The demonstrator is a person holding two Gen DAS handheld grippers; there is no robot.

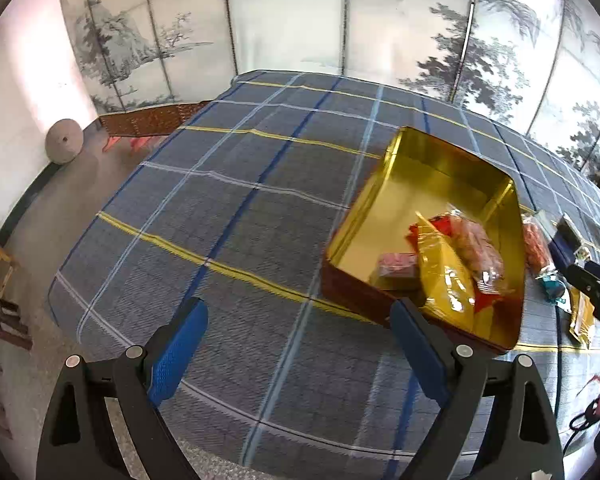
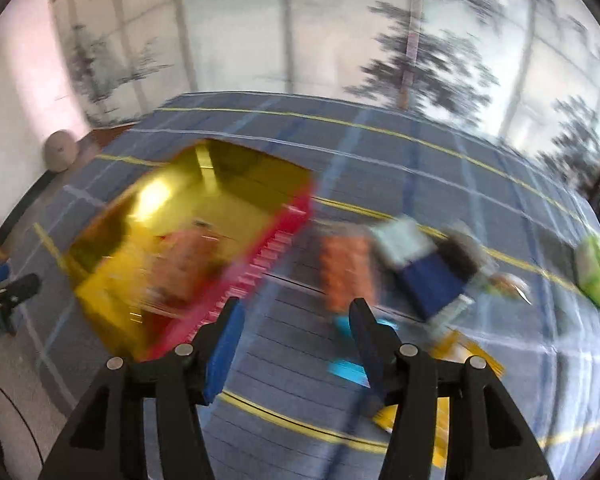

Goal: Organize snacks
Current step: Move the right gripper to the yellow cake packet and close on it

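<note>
An open tin (image 1: 364, 204), gold inside and red outside, lies on the plaid cloth. It holds a yellow packet (image 1: 444, 280), a clear pack of orange snacks (image 1: 478, 248) and a small pink box (image 1: 396, 265). My left gripper (image 1: 298, 306) hovers open and empty over bare cloth, its right pad at the tin's near corner. The right wrist view is blurred. There my right gripper (image 2: 297, 305) is open with nothing between its pads, over cloth between the tin (image 2: 268, 256) and loose snacks: an orange pack (image 2: 346, 272), a blue-and-white pack (image 2: 428, 276), a teal wrapper (image 2: 346, 369) and a yellow packet (image 2: 440, 420).
A green pack (image 2: 598, 276) lies far right on the cloth. The table edge (image 1: 80, 264) drops to the floor on the left. A painted folding screen (image 1: 284, 20) stands behind the table, and a round stone (image 1: 63, 141) leans at the wall.
</note>
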